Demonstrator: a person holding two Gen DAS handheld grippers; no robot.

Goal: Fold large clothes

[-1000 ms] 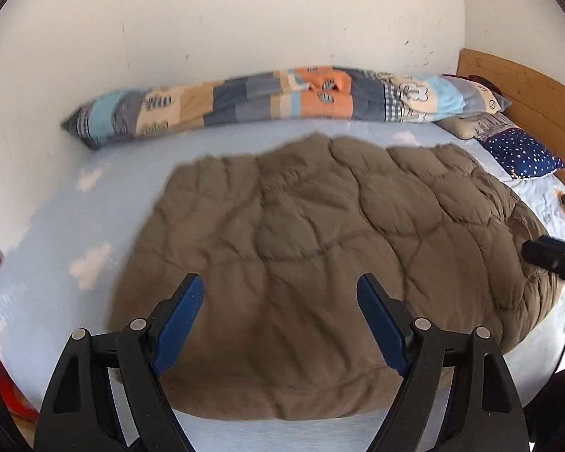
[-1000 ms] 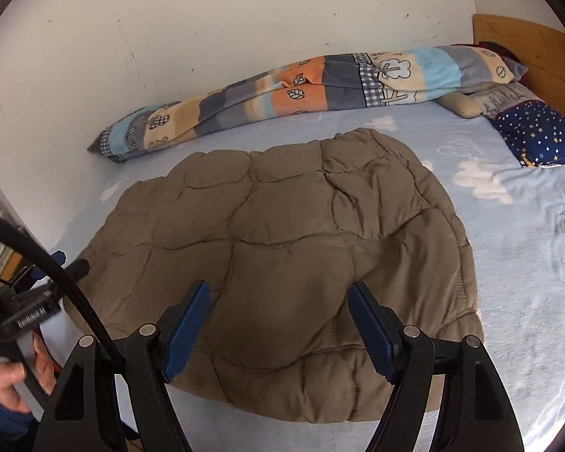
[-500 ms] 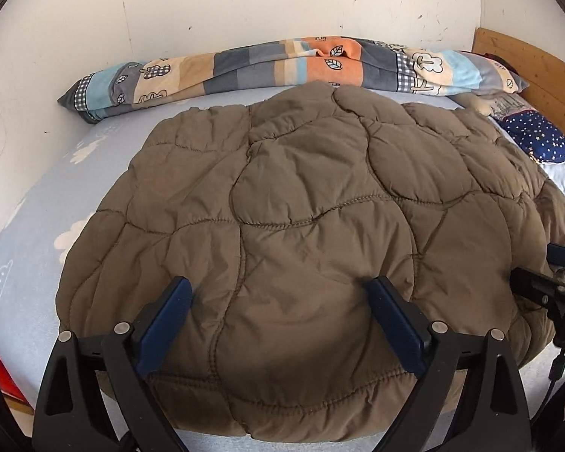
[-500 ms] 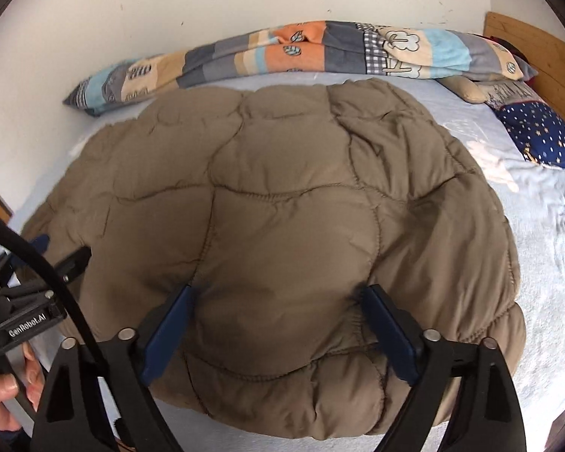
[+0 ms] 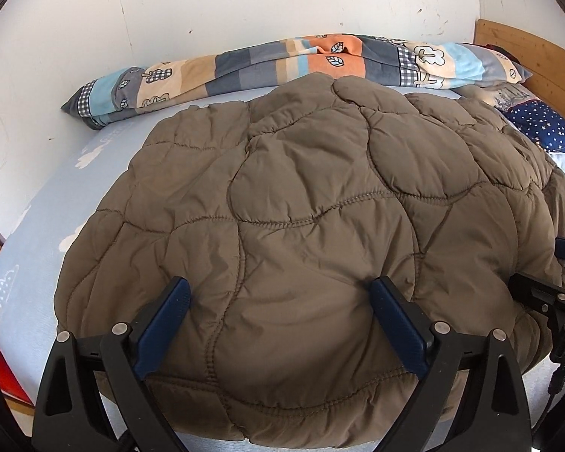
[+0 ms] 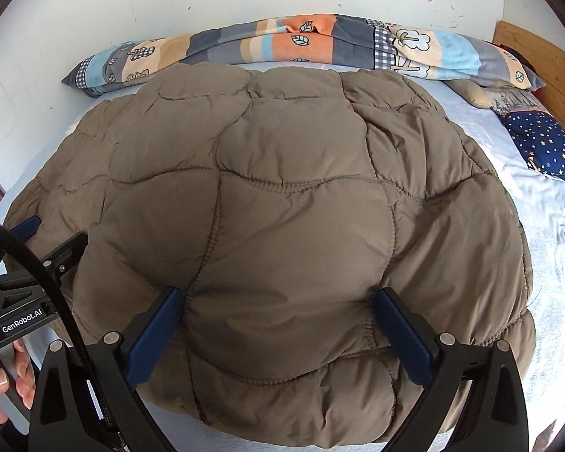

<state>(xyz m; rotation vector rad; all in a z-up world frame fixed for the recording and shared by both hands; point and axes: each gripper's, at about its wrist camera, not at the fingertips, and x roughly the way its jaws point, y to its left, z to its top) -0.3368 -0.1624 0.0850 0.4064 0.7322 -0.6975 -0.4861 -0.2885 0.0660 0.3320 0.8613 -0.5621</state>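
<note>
Brown quilted jacket (image 5: 301,226) lies flat on the blue bed sheet (image 5: 49,203), near hem at the bed edge. Left gripper (image 5: 278,301) and right gripper (image 6: 278,309) both spread wide, straddling puffy padding, pinching nothing. Risk: closing here may grab only the slippery top layer, so the bulky fill slides out and the fold goes lopsided.

The brown quilted jacket (image 5: 301,233) is padded cloth with a faint sheen and stitched seams. The bed sheet (image 5: 37,226) is soft matt cloth. The patchwork blanket (image 5: 245,64) looks fleecy. The headboard (image 5: 527,52) is smooth pale wood. Each hand-held gripper, left (image 5: 282,324) and right (image 6: 282,327), is matt black plastic with blue ribbed pads (image 5: 399,327) and shiny metal rivets.
</note>
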